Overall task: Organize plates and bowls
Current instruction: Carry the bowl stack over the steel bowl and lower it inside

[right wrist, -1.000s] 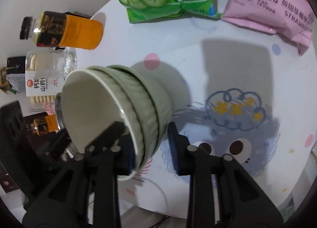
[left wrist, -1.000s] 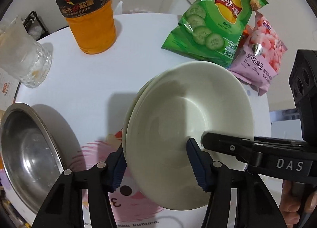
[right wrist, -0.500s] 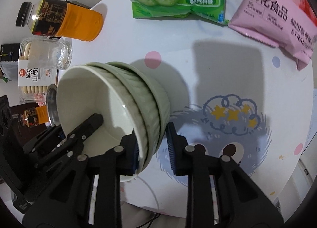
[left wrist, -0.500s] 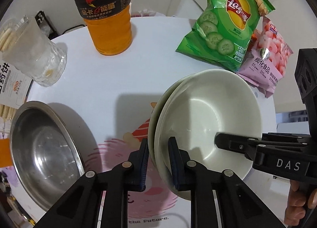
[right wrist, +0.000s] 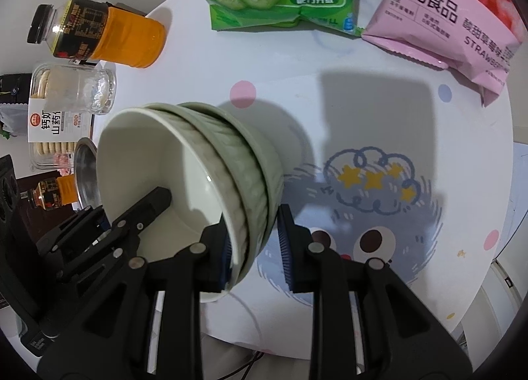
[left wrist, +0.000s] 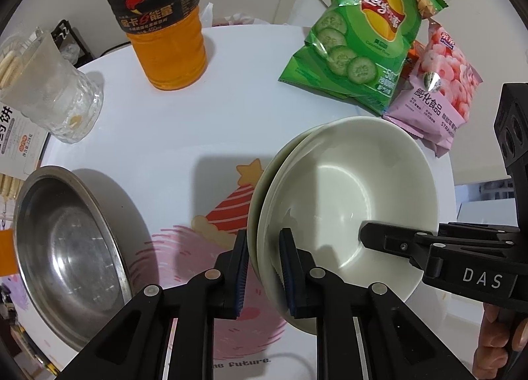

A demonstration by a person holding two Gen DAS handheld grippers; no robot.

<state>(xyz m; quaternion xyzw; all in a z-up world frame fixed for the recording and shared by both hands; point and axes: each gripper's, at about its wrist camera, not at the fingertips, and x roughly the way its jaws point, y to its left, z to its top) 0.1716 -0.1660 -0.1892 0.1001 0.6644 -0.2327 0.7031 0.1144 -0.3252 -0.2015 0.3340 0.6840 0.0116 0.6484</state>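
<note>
Two nested pale green bowls are held tilted above the white round table. My left gripper is shut on the near rim of the stack, one pad inside and one outside. My right gripper straddles the opposite rim of the same bowls; its left pad touches the inner bowl, its right pad stands a little off the outer wall. A steel bowl sits on the table at the lower left of the left wrist view.
An orange drink bottle, a glass cup, a biscuit pack, a green chips bag and a pink snack bag stand around the table's far side. The table edge runs close on the right.
My left gripper closed from wide open onto the bowls' rim. My right gripper's jaws have widened slightly. The bowl stack shifted right in the left wrist view.
</note>
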